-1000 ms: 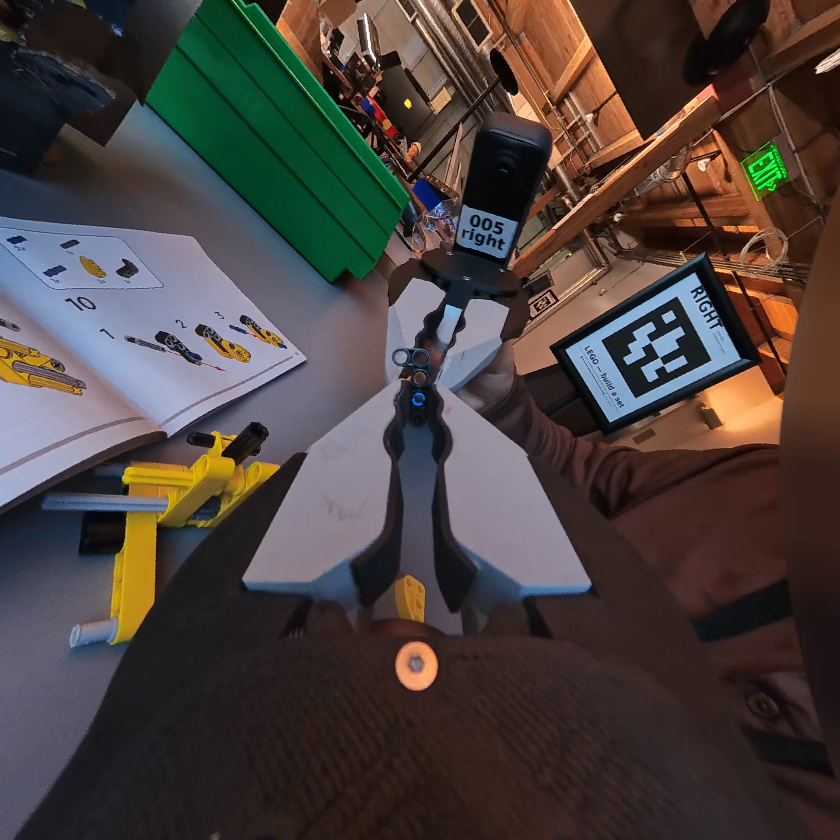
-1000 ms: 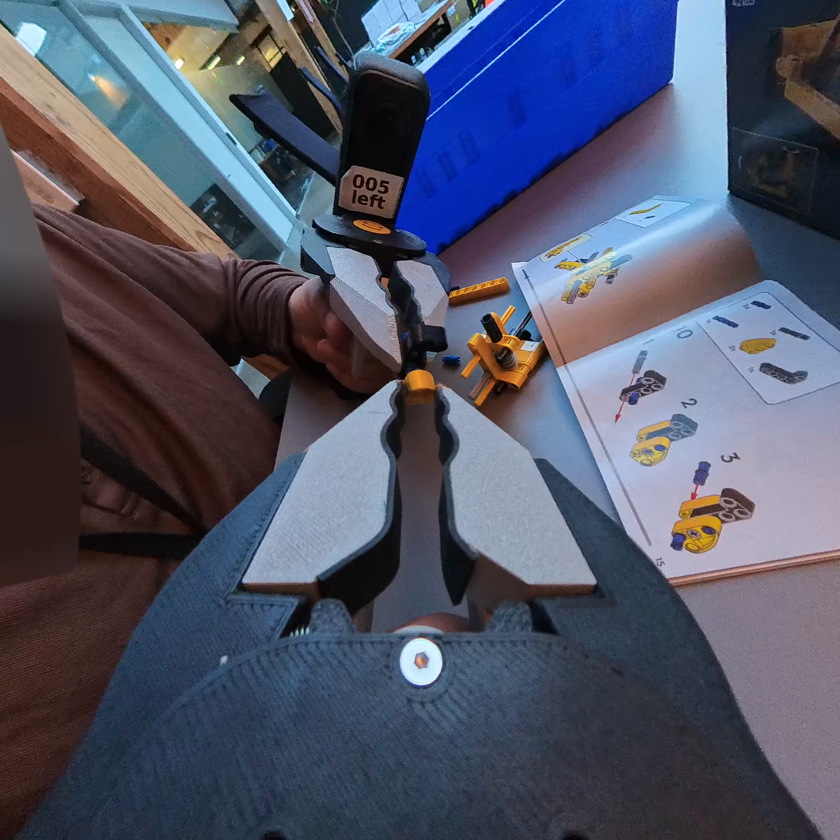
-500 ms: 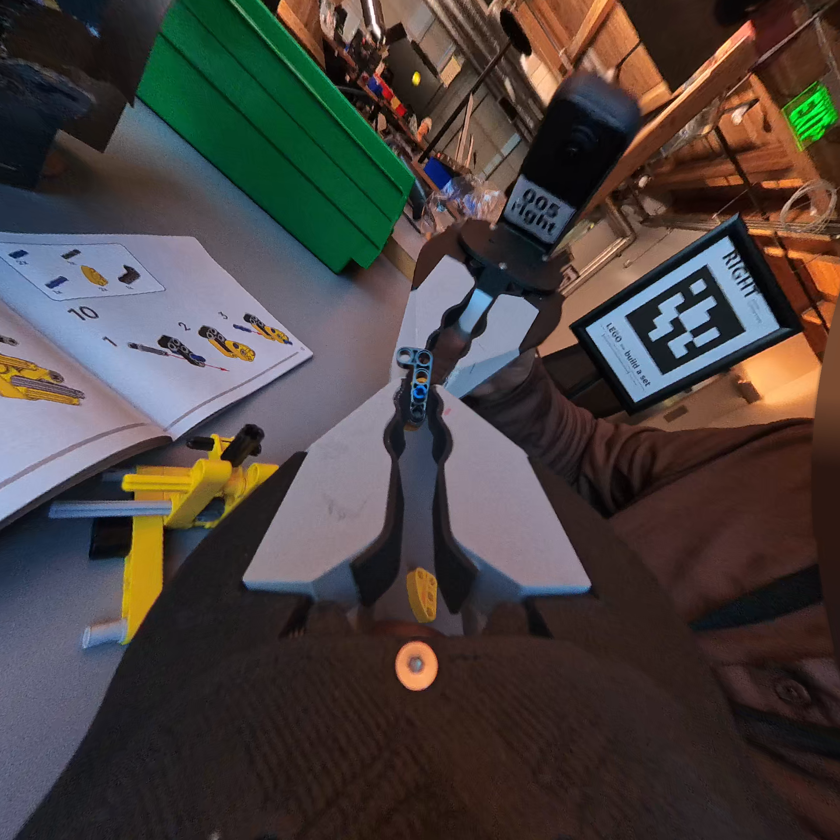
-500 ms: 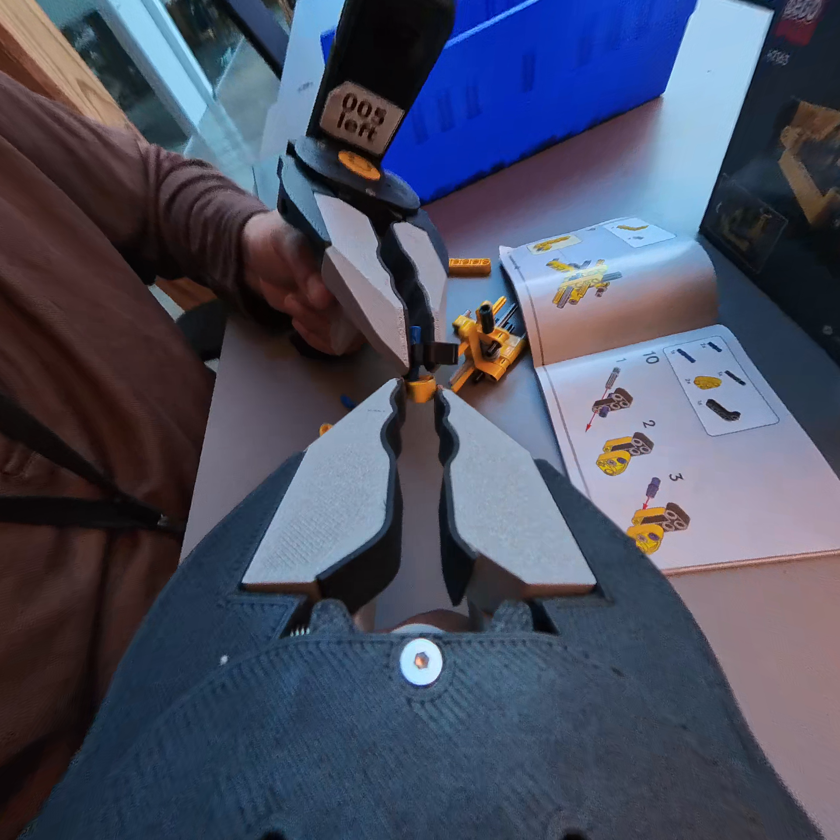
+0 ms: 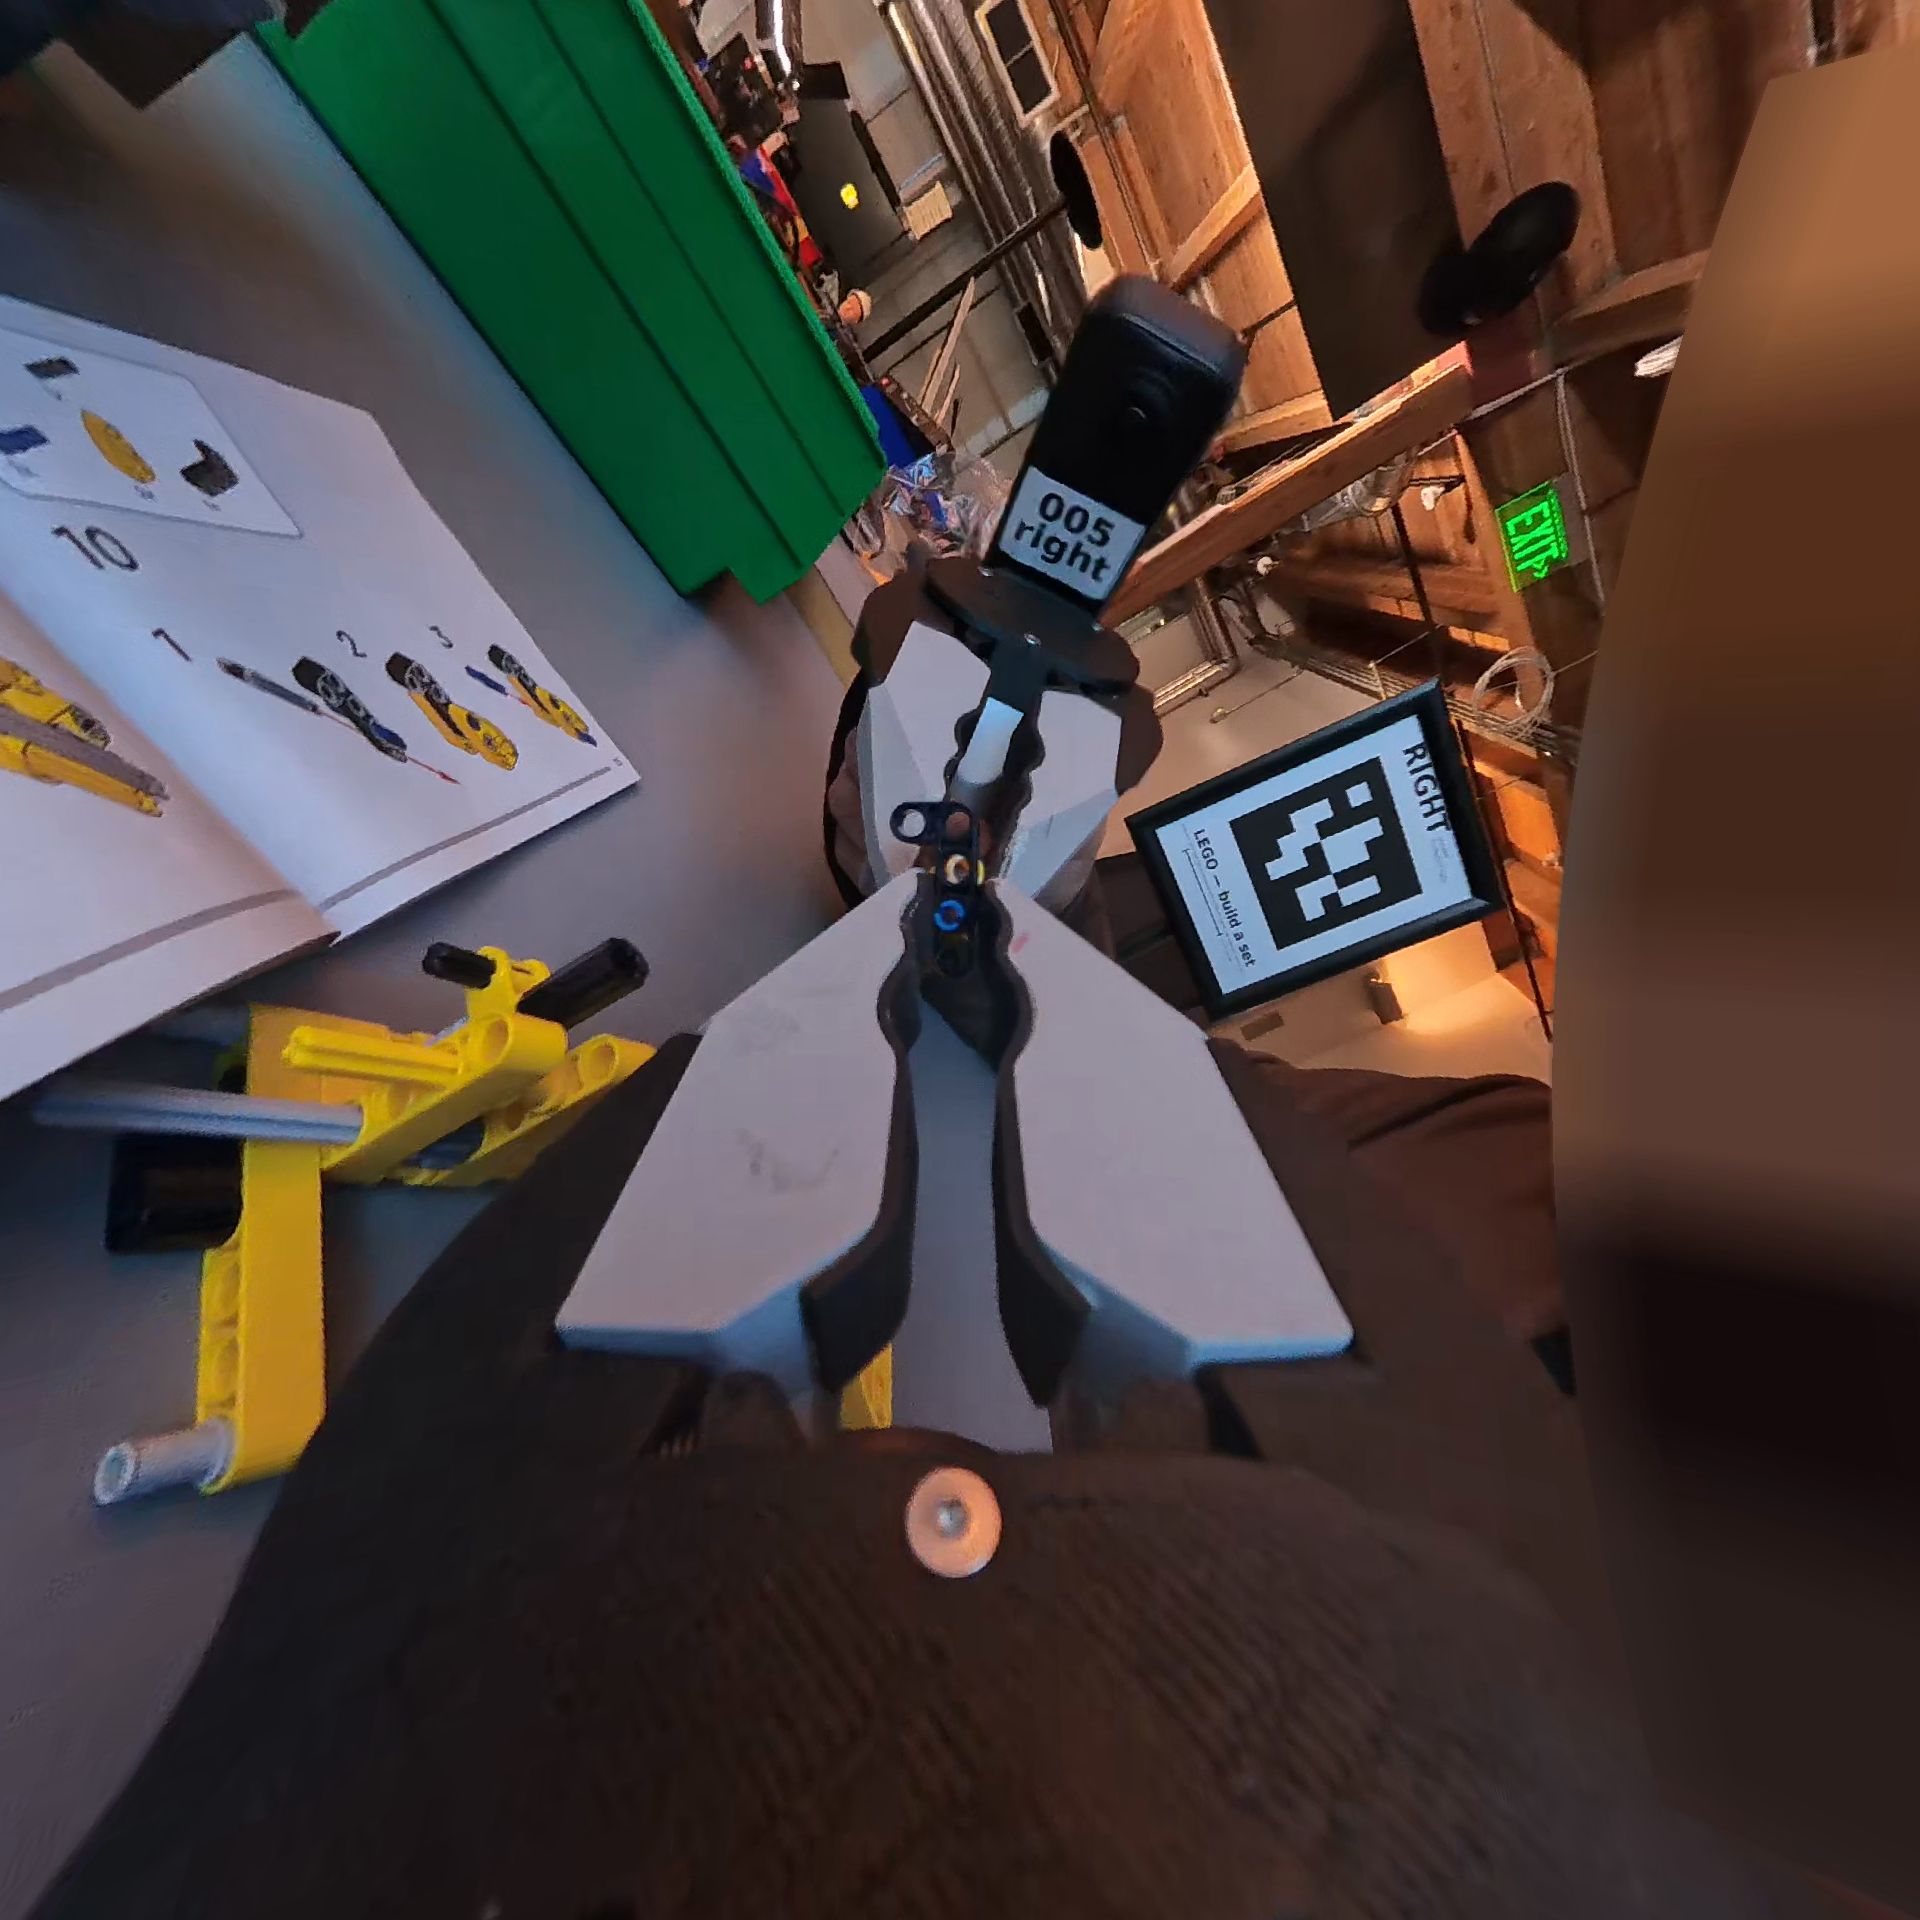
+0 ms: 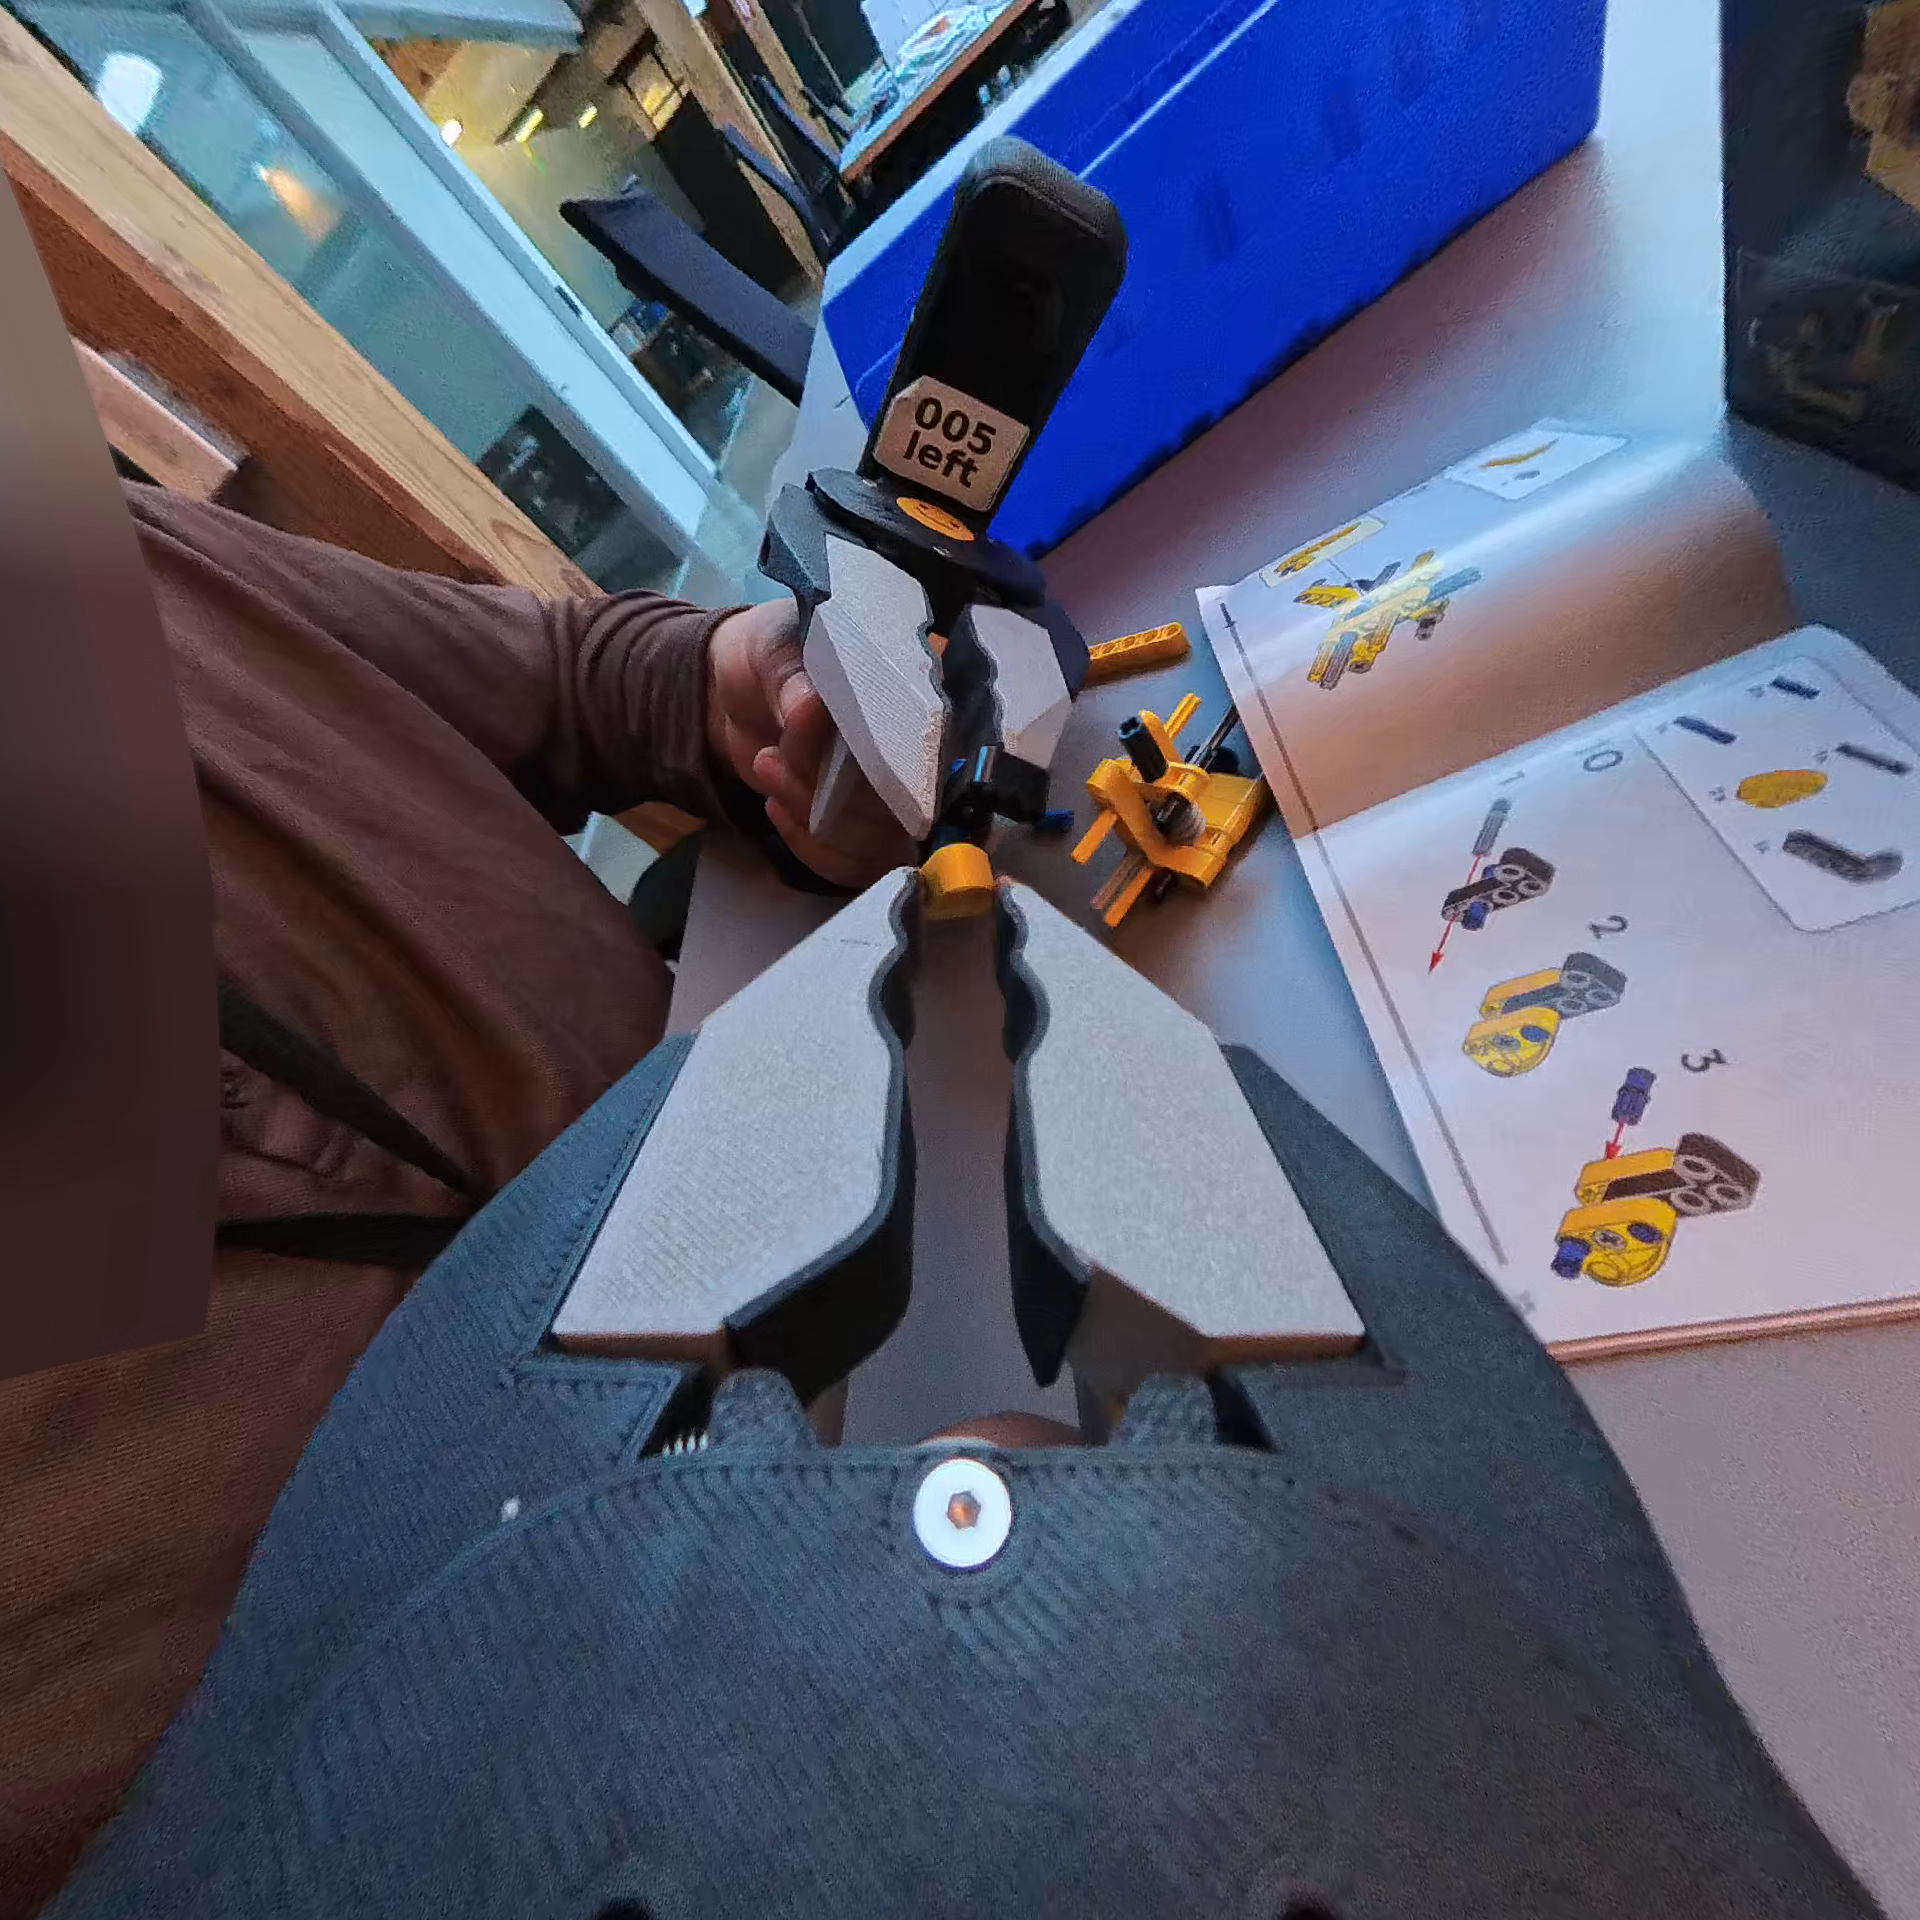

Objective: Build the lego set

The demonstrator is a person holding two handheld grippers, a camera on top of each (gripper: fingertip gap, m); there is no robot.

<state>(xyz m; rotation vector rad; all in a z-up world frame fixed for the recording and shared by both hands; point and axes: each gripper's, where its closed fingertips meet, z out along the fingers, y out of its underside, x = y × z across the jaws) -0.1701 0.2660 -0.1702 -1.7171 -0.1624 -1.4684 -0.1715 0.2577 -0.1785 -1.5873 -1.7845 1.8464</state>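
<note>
My left gripper (image 5: 951, 906) is shut on a black L-shaped beam (image 5: 940, 831) with a blue pin in it, held above the table. My right gripper (image 6: 956, 896) is shut on a small yellow rounded piece (image 6: 958, 878). The two grippers face each other tip to tip, with the yellow piece just under the black beam (image 6: 992, 781). The right gripper (image 5: 982, 774) shows across in the left wrist view. The left gripper (image 6: 971, 795) shows across in the right wrist view. A part-built yellow assembly (image 5: 416, 1081) with grey axles lies on the table beside them (image 6: 1174, 810).
The open instruction booklet (image 5: 260, 675) lies behind the assembly (image 6: 1610, 935). A green bin (image 5: 623, 260), a blue bin (image 6: 1299, 208) and a dark set box (image 6: 1829, 208) stand at the back. A loose yellow beam (image 6: 1138, 649) lies by the booklet. A framed marker sign (image 5: 1320, 862) stands off the table. Left and right tips are no more than a few centimetres apart.
Both grippers tilted and swung back, staying tip to tip. The black beam and the yellow piece stay gripped. The assembly on the table has not moved.
</note>
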